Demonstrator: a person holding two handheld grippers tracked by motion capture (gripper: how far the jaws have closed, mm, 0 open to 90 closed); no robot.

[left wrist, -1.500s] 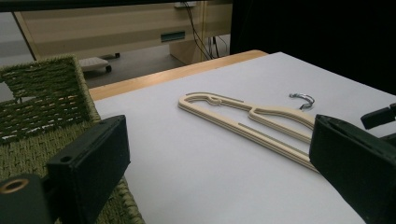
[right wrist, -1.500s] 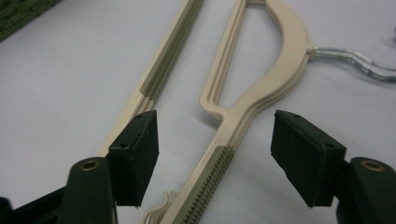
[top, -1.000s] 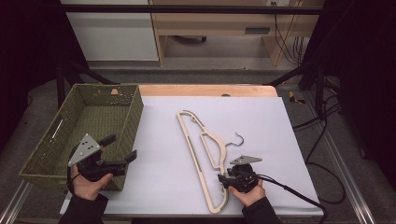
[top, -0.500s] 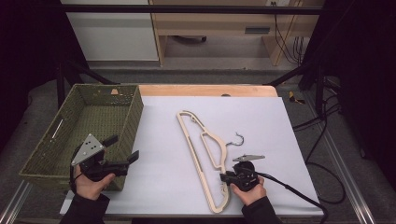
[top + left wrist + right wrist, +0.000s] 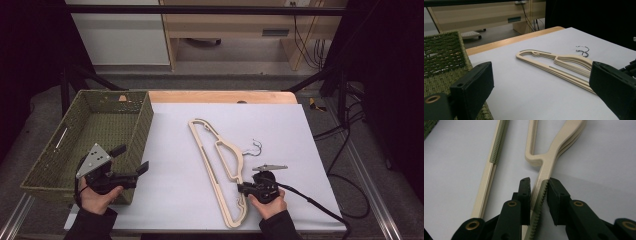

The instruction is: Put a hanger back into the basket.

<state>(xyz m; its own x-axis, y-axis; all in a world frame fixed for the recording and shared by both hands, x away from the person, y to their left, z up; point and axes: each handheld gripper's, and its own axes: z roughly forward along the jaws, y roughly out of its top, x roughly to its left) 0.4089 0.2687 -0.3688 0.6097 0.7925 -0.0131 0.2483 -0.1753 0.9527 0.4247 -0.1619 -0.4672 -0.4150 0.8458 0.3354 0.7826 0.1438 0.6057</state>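
A cream wooden hanger (image 5: 215, 150) with a metal hook (image 5: 254, 146) lies flat on the white table top. My right gripper (image 5: 243, 187) is at the hanger's near end. In the right gripper view its jaws have just been closing, and my right gripper (image 5: 539, 186) now has both pads against the hanger's arm (image 5: 554, 150), on its green ridged strip. My left gripper (image 5: 132, 159) stands open by the near right corner of the green woven basket (image 5: 145, 120). In the left gripper view the left gripper (image 5: 541, 75) has nothing between its jaws, and the hanger (image 5: 544, 63) lies farther off.
The basket (image 5: 444, 55) takes up the table's left side. A black cable (image 5: 310, 202) trails right from my right gripper. A wooden strip (image 5: 220, 96) marks the table's far edge. White table surface lies between the basket and the hanger.
The right gripper has tilted slightly at the hanger's near end, its grey plate shifting a little to the right. The left gripper and the hanger have not moved.
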